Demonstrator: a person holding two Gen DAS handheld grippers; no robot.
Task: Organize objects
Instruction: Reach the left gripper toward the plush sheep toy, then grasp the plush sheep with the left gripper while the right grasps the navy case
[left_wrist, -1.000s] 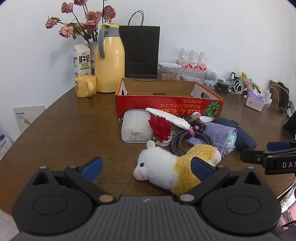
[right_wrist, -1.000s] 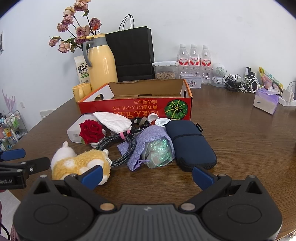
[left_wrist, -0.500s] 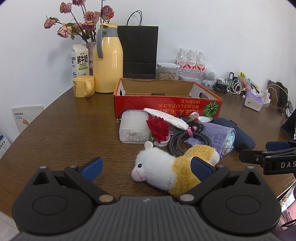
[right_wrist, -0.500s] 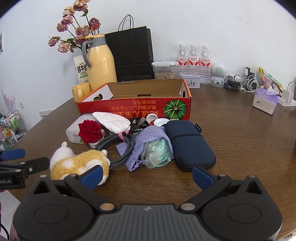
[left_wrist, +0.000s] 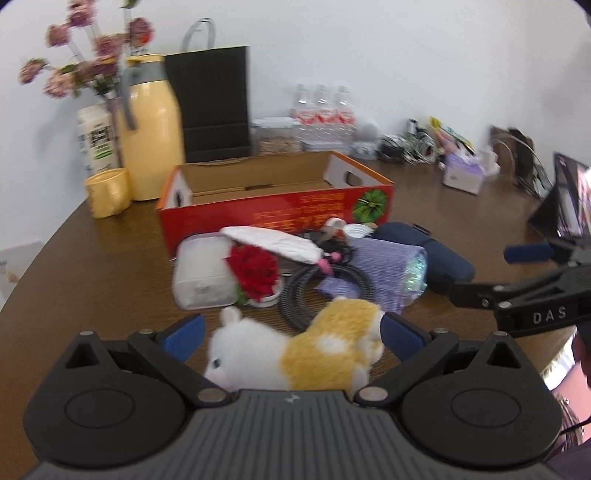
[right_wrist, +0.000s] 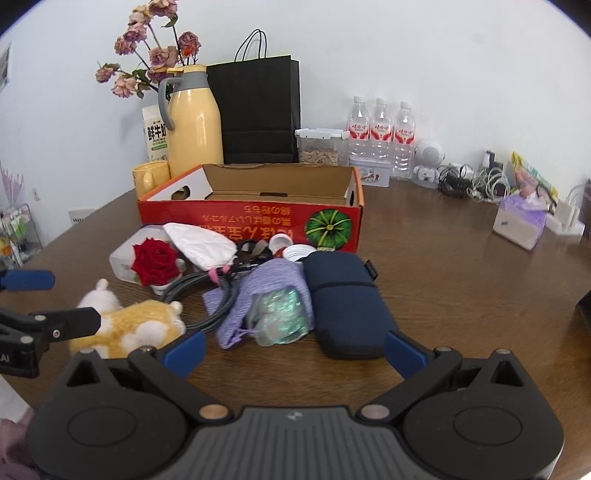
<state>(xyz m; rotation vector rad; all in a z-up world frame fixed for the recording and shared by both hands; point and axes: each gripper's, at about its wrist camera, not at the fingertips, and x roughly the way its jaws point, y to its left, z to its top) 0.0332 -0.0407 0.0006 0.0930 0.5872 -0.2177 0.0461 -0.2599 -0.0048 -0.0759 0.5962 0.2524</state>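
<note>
White-and-yellow plush sheep (left_wrist: 303, 347) lies on the brown desk (left_wrist: 92, 273), between the wide-spread fingers of the left claw (left_wrist: 291, 332). Right claw (right_wrist: 293, 349) hovers wide open before a purple pouch (right_wrist: 258, 295), near the red cardboard box (right_wrist: 251, 218).

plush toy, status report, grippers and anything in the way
Left gripper open, straddling plush toy. Right gripper open, empty. Toy on table, ungrasped. Cable close behind it.

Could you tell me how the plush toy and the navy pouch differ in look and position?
The plush toy is fluffy, white and yellow; the navy pouch is smooth and dark. The toy lies at the left end of the pile, between the open fingers of the left gripper; the pouch lies at the right end, ungripped. Both rest on the table before the red box.
</note>
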